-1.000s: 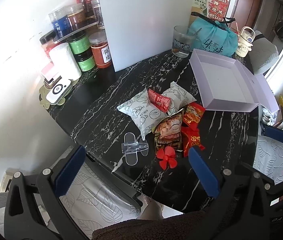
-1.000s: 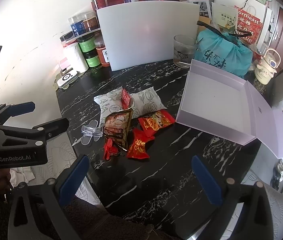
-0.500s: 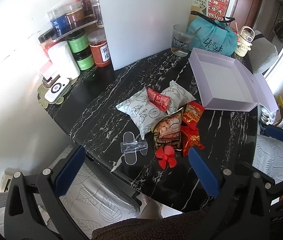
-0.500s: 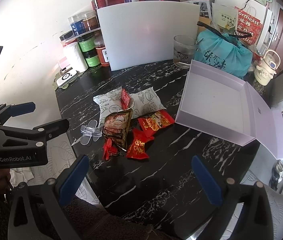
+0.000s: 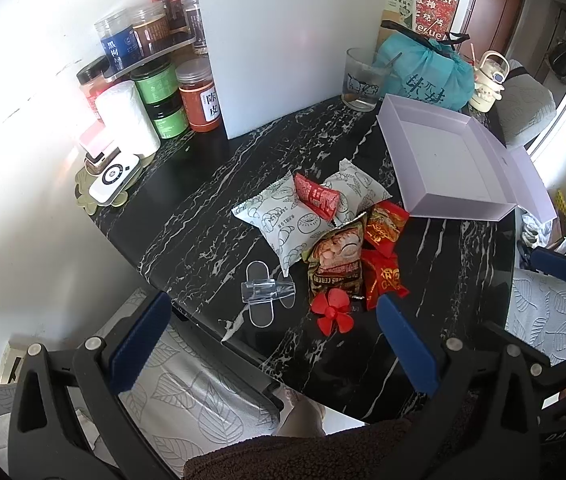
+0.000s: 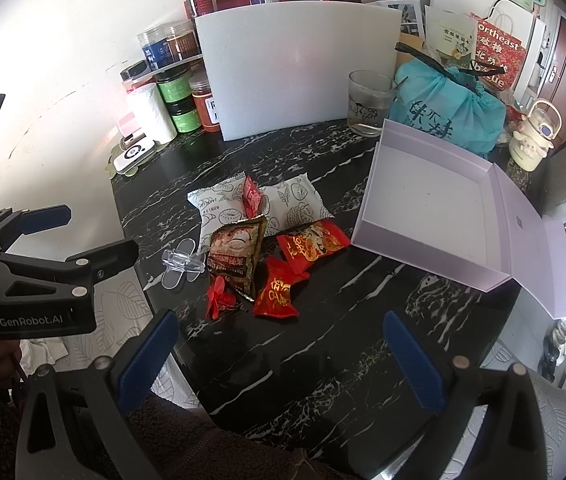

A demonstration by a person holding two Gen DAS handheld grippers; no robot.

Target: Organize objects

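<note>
Right wrist view: snack packets [image 6: 267, 240] heaped mid-tabletop [image 6: 323, 340], the open lilac cardboard box [image 6: 435, 216] just right of them; right claw [image 6: 279, 356], wide open and empty, hangs nearer than the equally empty, open left claw [image 5: 271, 336].

Jar labels [image 5: 211, 105] perhaps partly hidden
</note>
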